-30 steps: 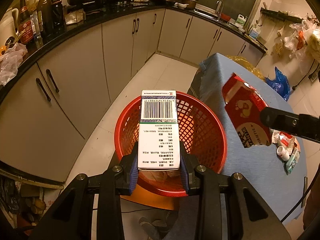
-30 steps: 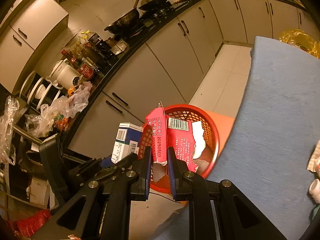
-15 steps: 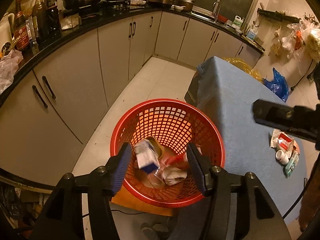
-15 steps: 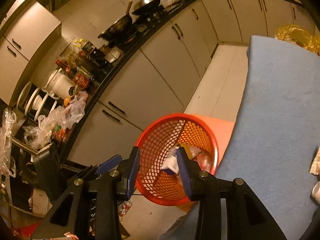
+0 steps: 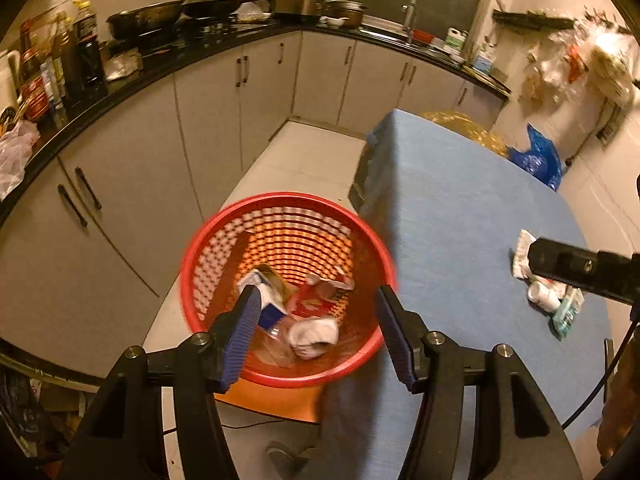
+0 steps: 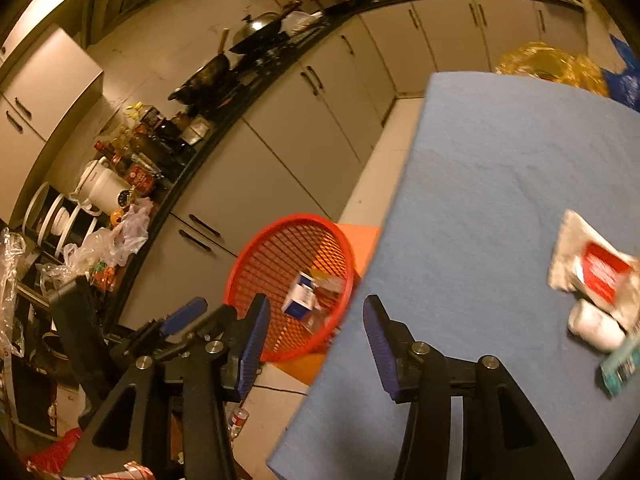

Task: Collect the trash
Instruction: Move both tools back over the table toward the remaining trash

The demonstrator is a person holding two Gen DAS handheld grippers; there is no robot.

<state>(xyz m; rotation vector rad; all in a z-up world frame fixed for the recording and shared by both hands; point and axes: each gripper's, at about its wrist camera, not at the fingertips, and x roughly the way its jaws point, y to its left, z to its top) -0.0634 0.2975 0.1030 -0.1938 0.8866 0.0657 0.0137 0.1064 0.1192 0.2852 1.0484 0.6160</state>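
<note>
Both grippers spread wide, empty: left gripper (image 5: 316, 328) over the round red mesh basket (image 5: 224, 236) at frame centre, its blue-white carton (image 5: 262, 300) tilted upper-left. Right gripper (image 6: 314, 334) lower centre; crumpled wrappers (image 6: 592, 268) right on blue tablecloth (image 6: 480, 184).

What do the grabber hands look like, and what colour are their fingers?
Both look alike. The left gripper and the right gripper have black, angular frames with triangular cut-outs and round silver bolts at the joints. Their fingers are flat, slanted pads of ribbed blue rubber. A thin black cable hangs near the right gripper's black body at the edge of the left wrist view.
</note>
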